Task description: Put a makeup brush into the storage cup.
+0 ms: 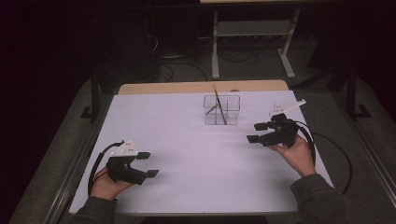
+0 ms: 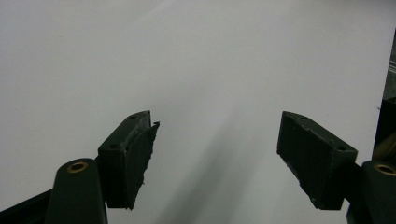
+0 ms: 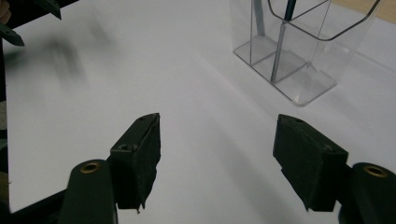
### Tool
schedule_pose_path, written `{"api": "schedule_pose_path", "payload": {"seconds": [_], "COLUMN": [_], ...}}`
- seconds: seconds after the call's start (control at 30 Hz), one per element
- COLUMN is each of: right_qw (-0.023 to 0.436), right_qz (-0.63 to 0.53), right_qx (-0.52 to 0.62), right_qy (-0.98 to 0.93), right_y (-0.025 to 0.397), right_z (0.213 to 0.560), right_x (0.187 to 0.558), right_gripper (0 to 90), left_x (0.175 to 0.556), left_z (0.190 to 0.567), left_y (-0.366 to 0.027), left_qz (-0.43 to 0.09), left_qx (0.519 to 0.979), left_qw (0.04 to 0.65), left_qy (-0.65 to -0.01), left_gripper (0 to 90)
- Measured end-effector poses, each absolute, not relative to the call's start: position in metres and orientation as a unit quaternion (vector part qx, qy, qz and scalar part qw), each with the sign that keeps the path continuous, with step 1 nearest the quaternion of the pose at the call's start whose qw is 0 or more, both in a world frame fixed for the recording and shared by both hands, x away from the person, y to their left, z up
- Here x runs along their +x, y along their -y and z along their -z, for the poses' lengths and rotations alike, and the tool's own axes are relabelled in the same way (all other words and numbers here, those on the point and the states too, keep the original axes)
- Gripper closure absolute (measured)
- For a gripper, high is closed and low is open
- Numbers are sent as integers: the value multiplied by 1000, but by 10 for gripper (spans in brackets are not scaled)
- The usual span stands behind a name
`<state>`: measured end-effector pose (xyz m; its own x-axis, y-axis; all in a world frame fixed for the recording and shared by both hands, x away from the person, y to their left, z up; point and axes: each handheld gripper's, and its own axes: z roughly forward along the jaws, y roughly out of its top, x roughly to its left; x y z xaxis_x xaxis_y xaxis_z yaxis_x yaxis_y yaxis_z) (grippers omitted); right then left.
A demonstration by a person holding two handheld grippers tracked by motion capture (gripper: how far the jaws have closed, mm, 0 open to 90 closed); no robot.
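A clear plastic holder with inner dividers stands at the back middle of the white table sheet. A thin pencil-like stick leans inside it. In the right gripper view the holder is at the upper right, and a dark stick stands in one compartment. My left gripper is held low at the front left, open with nothing between its jaws, as the left gripper view confirms. At the right side, in front of and to the right of the holder, my right gripper is open and holds nothing.
The wooden table edge runs behind the sheet. A metal stand and cables lie on the dark floor beyond. The left hand's gripper shows far off at the top left of the right gripper view.
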<state>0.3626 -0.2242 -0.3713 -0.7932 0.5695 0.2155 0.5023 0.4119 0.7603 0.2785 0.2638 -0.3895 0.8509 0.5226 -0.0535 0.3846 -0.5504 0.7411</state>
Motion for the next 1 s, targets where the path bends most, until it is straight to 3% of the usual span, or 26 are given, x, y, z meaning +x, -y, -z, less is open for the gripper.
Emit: {"api": "schedule_pose_path", "payload": {"seconds": [1.0], "right_qw": [53], "right_qz": [-456], "right_qx": [330], "right_qy": [-825], "right_y": [239], "right_z": [398], "right_x": [321], "right_gripper": [265], "left_x": [278], "left_z": [396], "left_y": [-265], "left_qz": [-94], "left_qx": [871], "left_qw": [394], "left_qy": [-278], "left_gripper": [253]}}
